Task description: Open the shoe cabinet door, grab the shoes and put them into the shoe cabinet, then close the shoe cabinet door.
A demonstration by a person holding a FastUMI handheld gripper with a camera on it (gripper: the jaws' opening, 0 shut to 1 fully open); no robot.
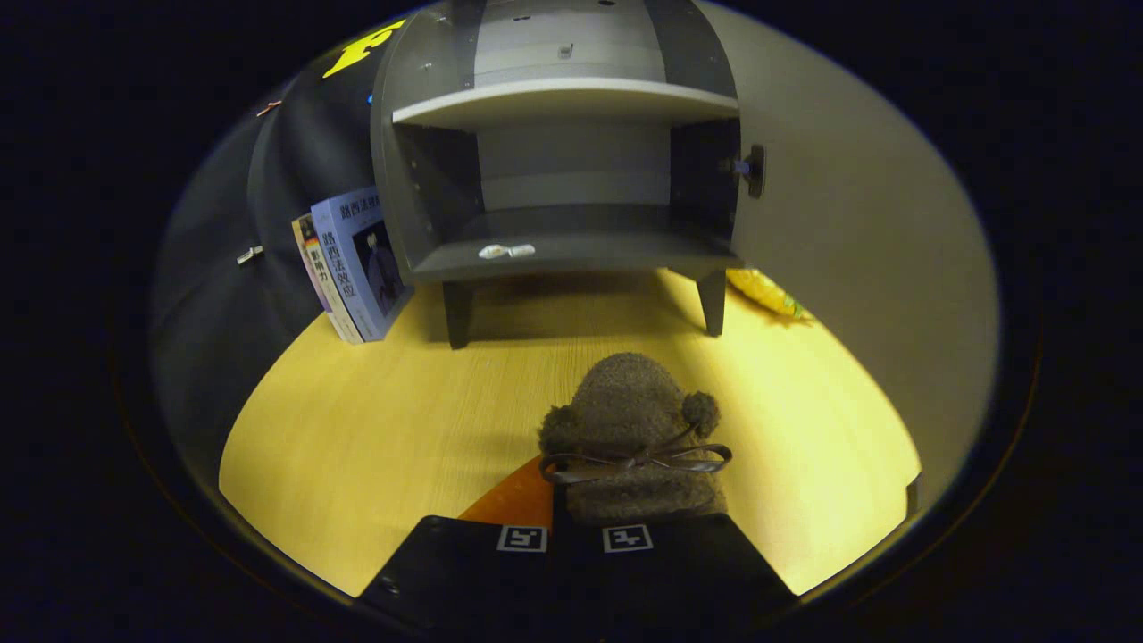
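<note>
Shoe [632,429] carried toward open shoe cabinet [563,161].
Gripper [576,527] seems clamped on its heel; the toe may strike the lower shelf edge [571,261].

Brown fuzzy shoe [634,429] with a brown bow; grey cabinet [563,143]; yellow wood-grain worktop [375,420]; pale blue book [362,259].

I see a yellow wooden table [357,429] in bright light. Two books [353,263] lean near its back left edge, against the dark cloth wall [223,295].
</note>
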